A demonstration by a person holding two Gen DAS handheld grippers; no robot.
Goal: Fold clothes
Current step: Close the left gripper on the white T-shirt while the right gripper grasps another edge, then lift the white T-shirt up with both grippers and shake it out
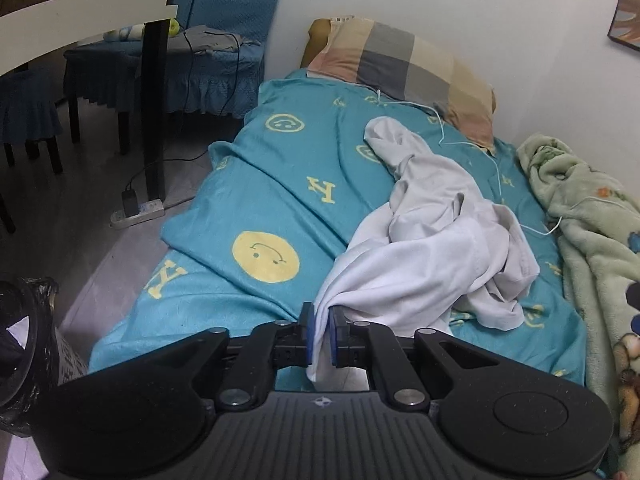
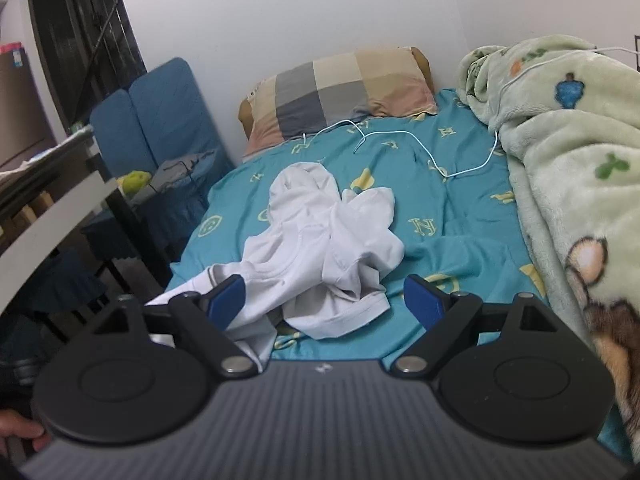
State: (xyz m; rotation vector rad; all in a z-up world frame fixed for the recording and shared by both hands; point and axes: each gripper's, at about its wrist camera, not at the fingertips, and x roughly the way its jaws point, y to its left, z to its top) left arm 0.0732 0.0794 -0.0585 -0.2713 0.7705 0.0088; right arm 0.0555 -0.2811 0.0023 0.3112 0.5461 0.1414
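The left tool point(image 1: 321, 330) tilts downward, its blue pads point(image 1: 307, 330) pinched close on a fold of white garment point(image 1: 424, 256). The right tool point(image 2: 325, 300) also tilts down, its fingers spread wide and gripping nothing.

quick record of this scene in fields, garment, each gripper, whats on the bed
garment: white garment, crumpled on the teal sheet
left gripper: shut on an edge of the garment
right gripper: open, over the garment's near edge, pads not pressing it
pillow: checked pillow at the head of the bed
blanket: green blanket bunched by the wall
cable: white cable lying across the sheet
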